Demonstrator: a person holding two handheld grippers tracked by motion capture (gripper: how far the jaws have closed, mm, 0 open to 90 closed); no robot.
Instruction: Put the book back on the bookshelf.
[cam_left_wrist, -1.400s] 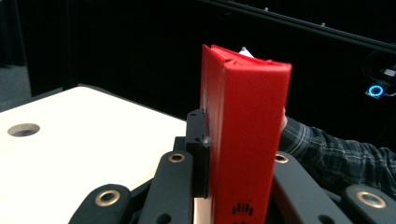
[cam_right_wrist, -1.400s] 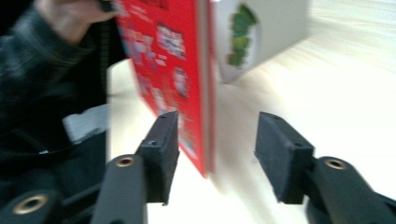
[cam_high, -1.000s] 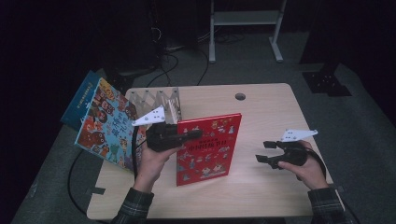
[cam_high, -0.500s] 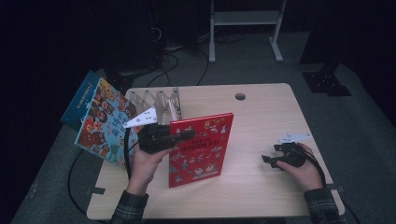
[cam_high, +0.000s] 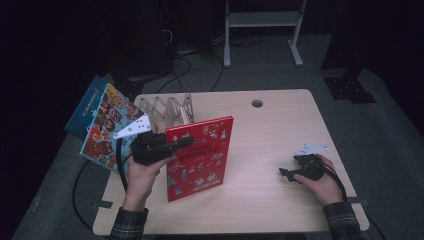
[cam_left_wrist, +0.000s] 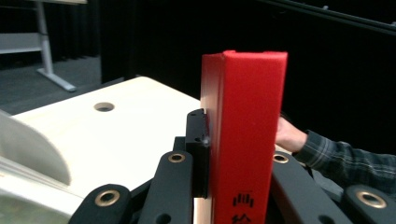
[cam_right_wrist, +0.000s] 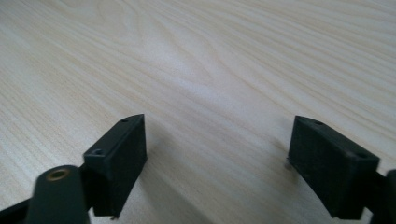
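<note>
A red picture book (cam_high: 200, 156) stands upright on its lower edge, held off its left side by my left gripper (cam_high: 186, 142), which is shut on its spine edge. In the left gripper view the red spine (cam_left_wrist: 245, 135) sits clamped between the black jaws of the left gripper (cam_left_wrist: 240, 154), one pad (cam_left_wrist: 198, 140) pressed flat on the cover. My right gripper (cam_high: 284, 173) rests low at the table's right front. Its jaws have just been opening and stand wide in the right gripper view (cam_right_wrist: 217, 158), with bare wood between them.
A wooden accordion rack (cam_high: 167, 107) stands at the table's back left. A colourful book (cam_high: 102, 127) and a blue book (cam_high: 86, 107) lean off the left edge beside it. A cable hole (cam_high: 257, 103) lies at the back of the table (cam_high: 280, 130).
The left hand has carried the red book leftward, closer to the rack. The right hand has sunk toward the tabletop and its jaws have spread wider.
</note>
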